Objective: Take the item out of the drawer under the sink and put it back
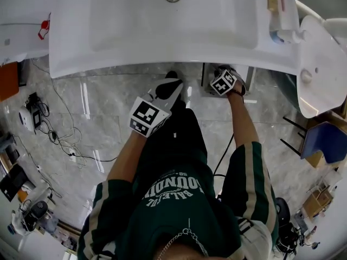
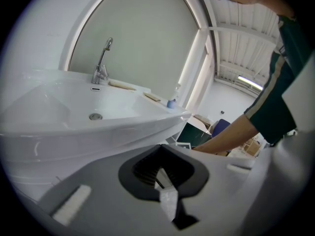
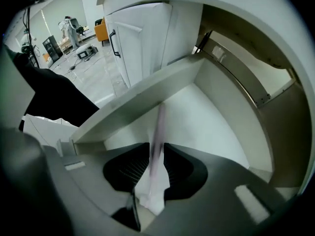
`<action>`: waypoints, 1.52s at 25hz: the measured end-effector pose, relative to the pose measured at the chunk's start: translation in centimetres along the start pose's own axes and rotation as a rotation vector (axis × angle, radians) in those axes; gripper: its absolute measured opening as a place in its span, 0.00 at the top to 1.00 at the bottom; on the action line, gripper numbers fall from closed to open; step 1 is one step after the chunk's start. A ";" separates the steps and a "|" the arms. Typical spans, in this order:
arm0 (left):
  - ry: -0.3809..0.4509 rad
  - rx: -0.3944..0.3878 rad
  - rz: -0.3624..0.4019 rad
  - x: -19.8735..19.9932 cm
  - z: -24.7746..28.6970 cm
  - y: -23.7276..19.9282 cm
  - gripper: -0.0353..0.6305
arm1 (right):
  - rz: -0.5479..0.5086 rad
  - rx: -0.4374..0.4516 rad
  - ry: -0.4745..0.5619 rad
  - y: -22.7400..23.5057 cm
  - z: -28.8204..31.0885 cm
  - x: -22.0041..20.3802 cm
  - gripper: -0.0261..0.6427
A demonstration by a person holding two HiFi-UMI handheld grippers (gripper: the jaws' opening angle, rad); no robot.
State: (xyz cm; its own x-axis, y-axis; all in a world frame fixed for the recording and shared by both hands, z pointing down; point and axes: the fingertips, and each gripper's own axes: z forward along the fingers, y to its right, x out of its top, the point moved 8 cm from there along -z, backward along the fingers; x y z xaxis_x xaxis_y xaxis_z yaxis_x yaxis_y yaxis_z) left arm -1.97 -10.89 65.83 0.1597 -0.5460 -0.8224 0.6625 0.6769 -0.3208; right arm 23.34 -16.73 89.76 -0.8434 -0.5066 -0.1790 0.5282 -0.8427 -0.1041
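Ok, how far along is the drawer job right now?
Done: the drawer is open. In hand: the right tongs grip a thin pale item over its white floor; coming out or going back, I can't tell. The left tongs are shut, empty, by the sink. Left: release the item inside, close the drawer.

Item [image 3: 155,163]: thin, pale pinkish strip, seen edge-on, upright at lower centre, pinched in the right gripper [image 3: 156,151]. Drawer [image 3: 206,117]: white, pulled open, centre frame.
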 end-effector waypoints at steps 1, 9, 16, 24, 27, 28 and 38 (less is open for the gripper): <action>0.006 -0.002 0.001 0.1 0.0 -0.1 0.87 | 0.006 -0.001 0.000 -0.1 0.0 0.0 0.82; 0.008 0.002 -0.002 0.8 -0.7 0.0 0.87 | 0.036 -0.047 -0.009 -0.2 -1.1 -0.3 0.89; 0.015 -0.003 0.002 3.3 -3.0 2.0 0.87 | 0.018 -0.128 0.044 -0.7 -7.1 0.0 0.89; 0.045 0.010 0.007 7.2 -6.7 4.5 0.87 | 0.114 -0.114 0.173 -3.0 -16.8 1.1 0.89; 0.061 0.026 0.018 8.9 -8.6 5.1 0.87 | 0.135 -0.119 0.245 -3.9 -21.3 1.8 0.89; 0.067 0.033 0.024 9.5 -9.2 5.2 0.87 | 0.155 -0.118 0.274 -4.2 -22.7 2.1 0.89; 0.159 0.070 0.094 15.9 -13.5 4.3 0.87 | 0.374 -0.167 0.559 -4.1 -34.2 5.5 0.89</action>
State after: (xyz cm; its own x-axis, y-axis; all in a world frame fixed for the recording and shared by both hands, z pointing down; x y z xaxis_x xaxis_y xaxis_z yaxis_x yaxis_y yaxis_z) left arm -6.52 -10.00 45.06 0.1093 -0.3935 -0.9128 0.7005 0.6820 -0.2101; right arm 19.94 -9.83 55.78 -0.4482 -0.5495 -0.7051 0.8196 -0.5675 -0.0787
